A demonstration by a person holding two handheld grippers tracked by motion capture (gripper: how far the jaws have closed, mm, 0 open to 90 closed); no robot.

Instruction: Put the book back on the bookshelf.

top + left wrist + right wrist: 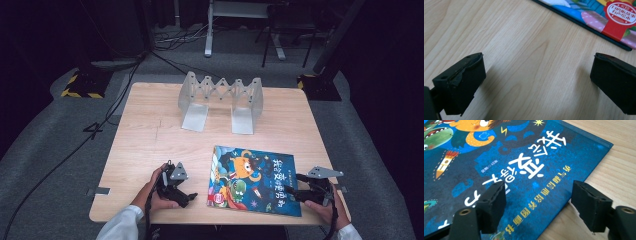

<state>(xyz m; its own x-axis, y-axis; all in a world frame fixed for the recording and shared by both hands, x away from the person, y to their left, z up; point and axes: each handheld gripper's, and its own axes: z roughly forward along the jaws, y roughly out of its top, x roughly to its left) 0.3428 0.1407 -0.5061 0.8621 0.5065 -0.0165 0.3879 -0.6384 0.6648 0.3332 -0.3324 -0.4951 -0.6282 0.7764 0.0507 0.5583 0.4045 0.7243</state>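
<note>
A pale wood tabletop (145, 135) stands on grey carpet (60, 150) in a dark room. A book (255, 180) lies flat front-right, between the spread left claw (187, 196) and spread right claw (295, 186), whose jaws straddle its edge.

The book (506, 167) carries large white Chinese characters ahead of and between the right jaws. A red seal (621, 17) with small white Chinese characters lies beyond the left jaws.
</note>
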